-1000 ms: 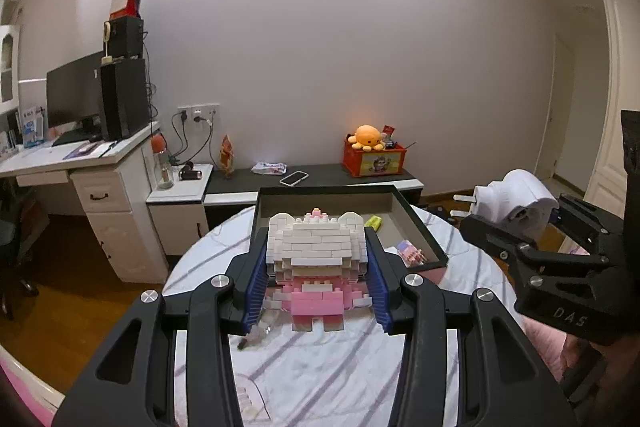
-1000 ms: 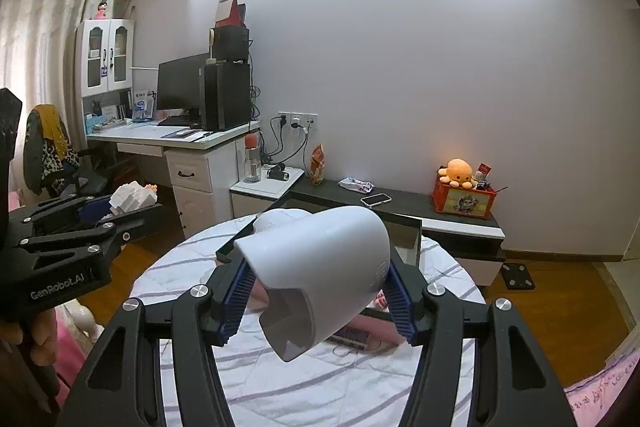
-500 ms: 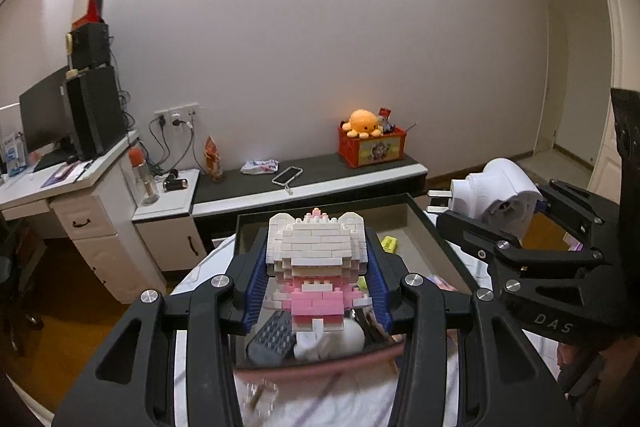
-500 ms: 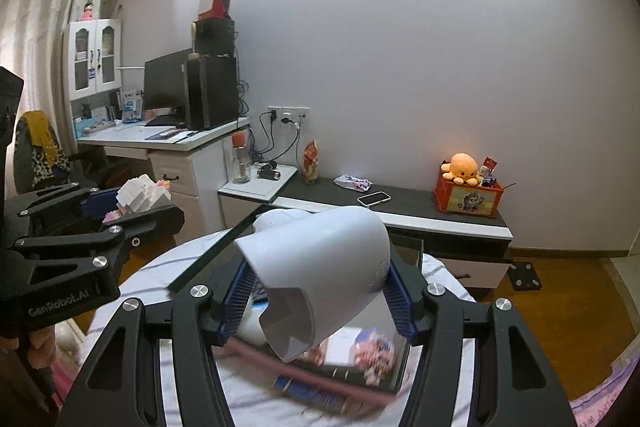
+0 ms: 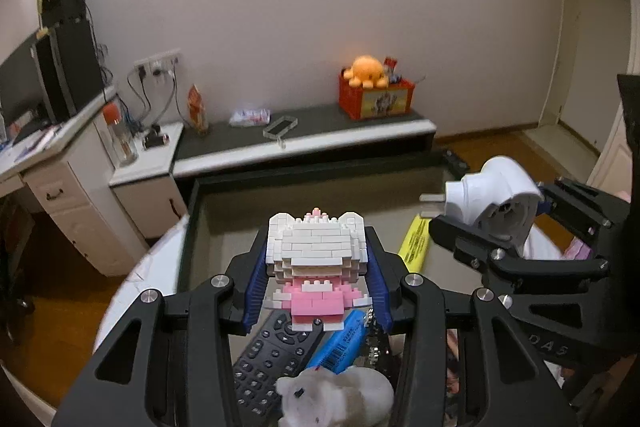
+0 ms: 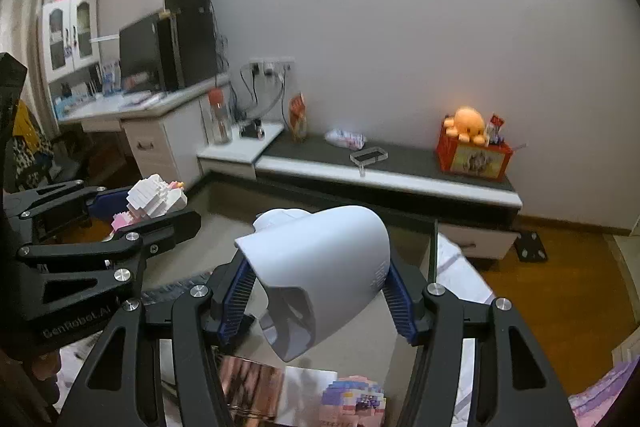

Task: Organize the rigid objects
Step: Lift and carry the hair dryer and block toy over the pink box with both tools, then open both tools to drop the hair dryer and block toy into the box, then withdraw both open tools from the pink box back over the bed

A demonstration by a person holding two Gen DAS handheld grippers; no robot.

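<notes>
A remote [image 5: 276, 359], a blue tube [image 5: 340, 345] and a plush toy [image 5: 336, 401] are already laid in the tray [image 5: 192, 219] under the left tongs [image 5: 318, 287], which are clamped on a brick figure [image 5: 316, 263]. The right tongs [image 6: 318, 297] are clamped on a white plug [image 6: 320, 275] above the tray; both are yet to be set down. "GenRobot.AI" and "DAS" are read on the tongs.

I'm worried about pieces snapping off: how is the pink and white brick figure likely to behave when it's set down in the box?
The brick figure is built from many tiny studded bricks, so it is probably stiff but fragile; ears and feet could pop off. The left tool clamps only its flanks, so it may tilt. Its small pink base could tip on the remote beneath.
</notes>
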